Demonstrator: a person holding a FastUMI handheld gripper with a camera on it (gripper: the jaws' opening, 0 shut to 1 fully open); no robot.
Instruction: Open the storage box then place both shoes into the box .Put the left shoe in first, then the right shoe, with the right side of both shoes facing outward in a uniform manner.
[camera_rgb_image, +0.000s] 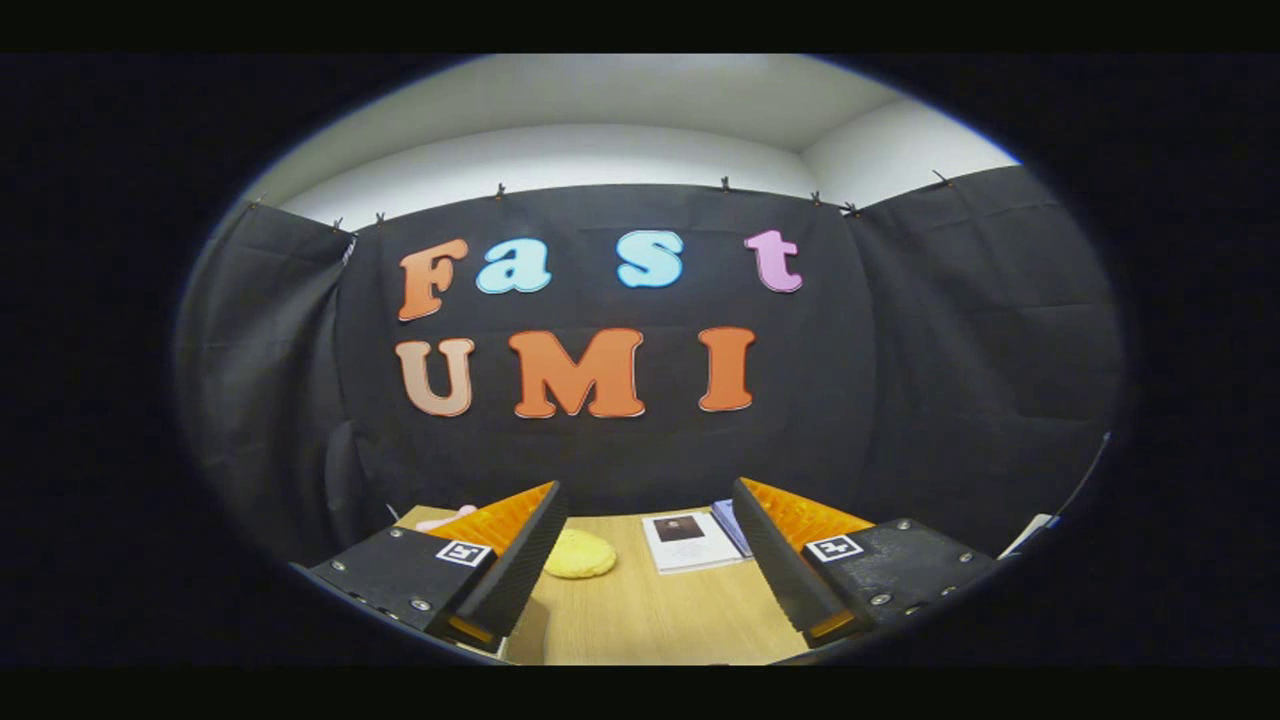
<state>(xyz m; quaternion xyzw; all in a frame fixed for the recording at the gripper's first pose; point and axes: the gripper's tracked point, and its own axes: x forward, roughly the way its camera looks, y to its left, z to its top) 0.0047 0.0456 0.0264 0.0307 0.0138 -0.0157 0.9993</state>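
Note:
My gripper (648, 505) is held level above a wooden table (650, 620), its two fingers spread wide apart with nothing between them. A flat yellow object (579, 553) lies on the table just ahead of the left finger. I cannot tell what it is. The view looks mostly at the black cloth wall beyond the table.
A white booklet with a dark picture (690, 540) lies on the table beside the right finger, with a bluish paper (730, 522) behind it. A small pink thing (445, 518) peeks out beyond the left finger. A pale object (1030, 532) sits at the far right.

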